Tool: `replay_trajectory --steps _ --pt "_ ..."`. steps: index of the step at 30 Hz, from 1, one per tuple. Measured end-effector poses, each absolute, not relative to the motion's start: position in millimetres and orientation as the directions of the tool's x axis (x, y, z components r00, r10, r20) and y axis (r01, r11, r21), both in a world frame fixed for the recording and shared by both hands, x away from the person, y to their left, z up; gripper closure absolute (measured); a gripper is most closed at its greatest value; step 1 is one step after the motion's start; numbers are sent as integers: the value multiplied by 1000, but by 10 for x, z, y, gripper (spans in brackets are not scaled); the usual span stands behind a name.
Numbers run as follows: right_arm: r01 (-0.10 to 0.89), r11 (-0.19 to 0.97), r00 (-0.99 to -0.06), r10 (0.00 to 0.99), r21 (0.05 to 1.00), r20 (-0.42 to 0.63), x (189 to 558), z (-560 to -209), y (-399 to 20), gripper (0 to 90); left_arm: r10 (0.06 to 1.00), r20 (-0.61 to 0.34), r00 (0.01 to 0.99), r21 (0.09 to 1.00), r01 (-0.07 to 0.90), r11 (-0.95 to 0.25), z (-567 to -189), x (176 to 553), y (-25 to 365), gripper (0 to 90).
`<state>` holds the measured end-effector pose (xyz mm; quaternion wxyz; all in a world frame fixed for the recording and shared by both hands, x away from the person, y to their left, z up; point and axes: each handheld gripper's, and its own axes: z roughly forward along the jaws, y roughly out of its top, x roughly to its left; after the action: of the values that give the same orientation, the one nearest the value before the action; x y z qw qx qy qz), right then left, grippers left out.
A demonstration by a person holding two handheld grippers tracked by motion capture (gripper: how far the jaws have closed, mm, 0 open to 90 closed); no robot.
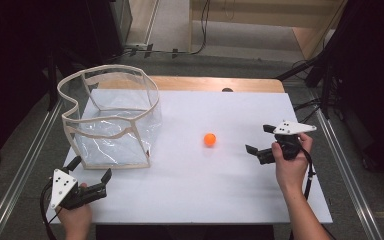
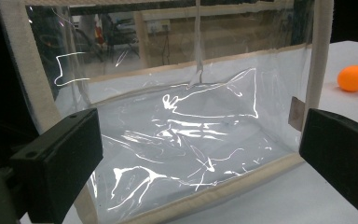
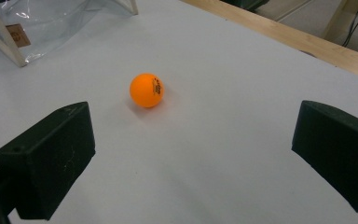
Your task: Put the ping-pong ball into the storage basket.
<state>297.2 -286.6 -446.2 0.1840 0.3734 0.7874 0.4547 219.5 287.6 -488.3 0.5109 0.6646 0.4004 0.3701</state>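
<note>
Both grippers' fingers gape wide, empty; small orange plastic ball [image 1: 210, 139] looks light, smooth, roll-prone—pinch across its middle.

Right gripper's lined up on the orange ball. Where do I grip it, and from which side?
Close the open right gripper across the middle of the orange ball, coming from the person's right. It is round, sits free on the white tabletop and may roll, so centre it between the jaws first.

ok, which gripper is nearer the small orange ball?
Right. The right gripper sits just to the right of the small orange ball, open jaws facing it. The left gripper is at the table's near left corner, facing the clear plastic bag.
</note>
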Motion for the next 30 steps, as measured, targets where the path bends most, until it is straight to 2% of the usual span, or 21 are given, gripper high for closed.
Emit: replay_trajectory --steps 30 --pt "421 461 -718 696 781 -24 3289 -4256 -2532 0 909 83 407 975 153 -158 -4883 2197 2878 1"
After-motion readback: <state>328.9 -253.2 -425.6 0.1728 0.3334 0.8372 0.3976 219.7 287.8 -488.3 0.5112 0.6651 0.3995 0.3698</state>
